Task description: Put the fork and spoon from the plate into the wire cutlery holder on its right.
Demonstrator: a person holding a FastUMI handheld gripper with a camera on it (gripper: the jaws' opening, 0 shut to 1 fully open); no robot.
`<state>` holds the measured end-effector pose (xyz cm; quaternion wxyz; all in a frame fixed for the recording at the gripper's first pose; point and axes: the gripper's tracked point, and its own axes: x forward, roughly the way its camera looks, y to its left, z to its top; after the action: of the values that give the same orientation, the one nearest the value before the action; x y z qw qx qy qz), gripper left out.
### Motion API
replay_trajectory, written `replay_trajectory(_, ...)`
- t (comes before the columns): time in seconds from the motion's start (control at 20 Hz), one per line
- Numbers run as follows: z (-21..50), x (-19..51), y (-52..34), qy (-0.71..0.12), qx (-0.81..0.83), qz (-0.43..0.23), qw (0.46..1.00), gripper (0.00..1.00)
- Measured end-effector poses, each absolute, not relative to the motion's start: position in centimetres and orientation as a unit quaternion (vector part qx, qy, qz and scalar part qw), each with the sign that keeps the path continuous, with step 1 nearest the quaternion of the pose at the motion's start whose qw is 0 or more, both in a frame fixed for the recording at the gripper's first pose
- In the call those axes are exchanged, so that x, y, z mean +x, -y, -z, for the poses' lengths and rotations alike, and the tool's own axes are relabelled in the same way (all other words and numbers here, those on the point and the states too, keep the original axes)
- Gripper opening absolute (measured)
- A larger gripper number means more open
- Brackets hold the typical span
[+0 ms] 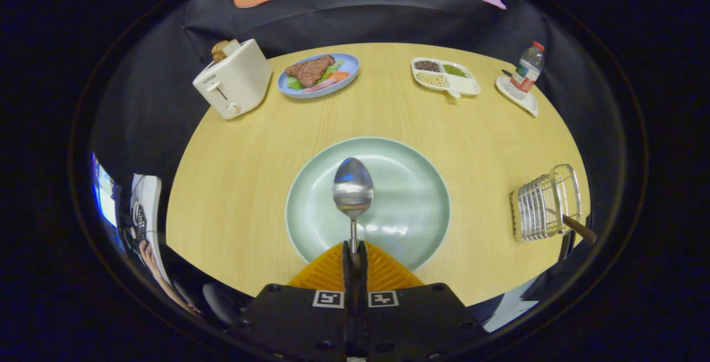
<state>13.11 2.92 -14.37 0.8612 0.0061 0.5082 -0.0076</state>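
Note:
My gripper [354, 252] is shut on the handle of a steel spoon [353, 187]. The spoon's bowl sticks out ahead of the fingers, held above a pale green plate [413, 184] that lies just beyond them. Nothing else lies on the plate. Off to the right of the plate stands the wire cutlery holder [543, 204], near the table's right edge. A brown wooden handle [578, 229] pokes out of the holder toward me; the rest of that utensil is hidden by the wires.
At the back of the round wooden table [249, 184] stand a cream toaster [233, 82], a blue plate of steak and vegetables [319, 74], a divided white dish of beans [445, 75] and a water bottle [527, 71] on a white tray.

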Motion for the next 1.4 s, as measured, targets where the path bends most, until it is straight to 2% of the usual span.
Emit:
replay_trajectory(0.9,6.3,7.8,18.5,-0.459,0.050,0.089,0.882,0.01)
replay_trajectory(1.4,8.1,9.3,20.8,-0.477,0.062,0.083,0.873,0.01)
